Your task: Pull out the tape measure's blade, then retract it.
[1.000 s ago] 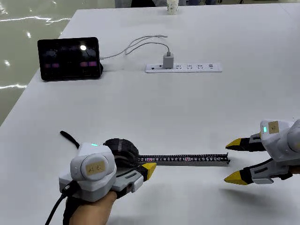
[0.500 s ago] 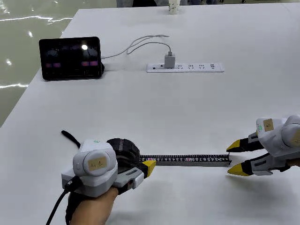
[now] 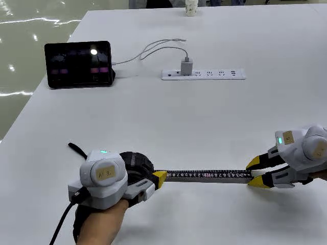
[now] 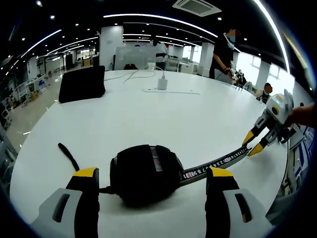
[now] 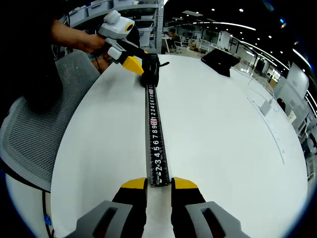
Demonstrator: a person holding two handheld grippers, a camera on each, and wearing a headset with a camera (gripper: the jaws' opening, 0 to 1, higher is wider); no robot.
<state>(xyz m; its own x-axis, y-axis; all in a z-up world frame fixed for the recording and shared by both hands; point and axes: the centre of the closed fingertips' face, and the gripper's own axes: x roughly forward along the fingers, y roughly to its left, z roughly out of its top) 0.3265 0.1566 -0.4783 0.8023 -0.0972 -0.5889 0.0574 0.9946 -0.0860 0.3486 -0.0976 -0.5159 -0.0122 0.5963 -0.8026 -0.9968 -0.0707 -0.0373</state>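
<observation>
The black tape measure case [image 3: 134,162] lies on the white table [image 3: 204,122], and its blade [image 3: 207,174] is drawn out flat to the right. In the left gripper view the case [image 4: 146,173] sits between the wide-apart jaws of my left gripper [image 4: 153,172], with a small gap on each side. One yellow fingertip [image 3: 160,177] shows beside the blade's root. My right gripper [image 3: 254,173] is at the blade's free end. Its jaws are drawn together on the two edges of the blade tip [image 5: 158,178], so my right gripper [image 5: 158,185] is shut on it.
A dark tablet [image 3: 79,64] stands at the back left. Behind the middle lies a power strip [image 3: 204,74] with a charger [image 3: 186,66] and cable. A cup [image 3: 191,7] sits at the far edge. The case's black strap [image 3: 76,150] trails left. The table's left edge is close.
My right gripper came in to the blade's end and its jaws went from wide apart to shut on the tip. The left gripper and case stayed put.
</observation>
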